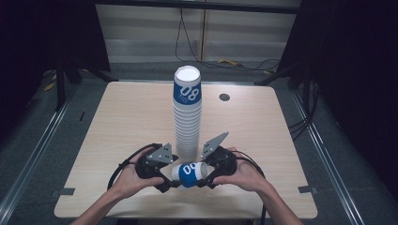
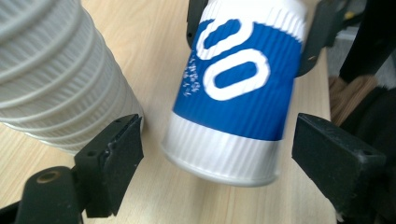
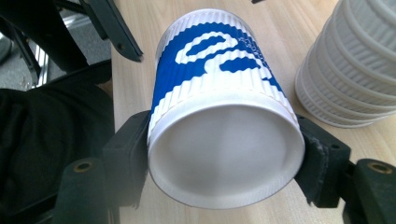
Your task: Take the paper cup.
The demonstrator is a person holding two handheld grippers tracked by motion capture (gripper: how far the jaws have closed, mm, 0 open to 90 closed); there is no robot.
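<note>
Ribbed paper cup (image 3: 224, 116), blue and white, sits clenched in my right gripper (image 3: 224, 158); my left gripper (image 2: 219, 154) gapes around its base.

Wooden table (image 1: 122, 122), tall cup stack (image 1: 187, 112)

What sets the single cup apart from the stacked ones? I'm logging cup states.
The single cup lies on its side, clamped by the right gripper; the cup stack stands upside down on the table, ungripped. The single cup shows its whole blue band; in the stack only the top cup does. Both are ribbed white-and-blue paper cups.
</note>
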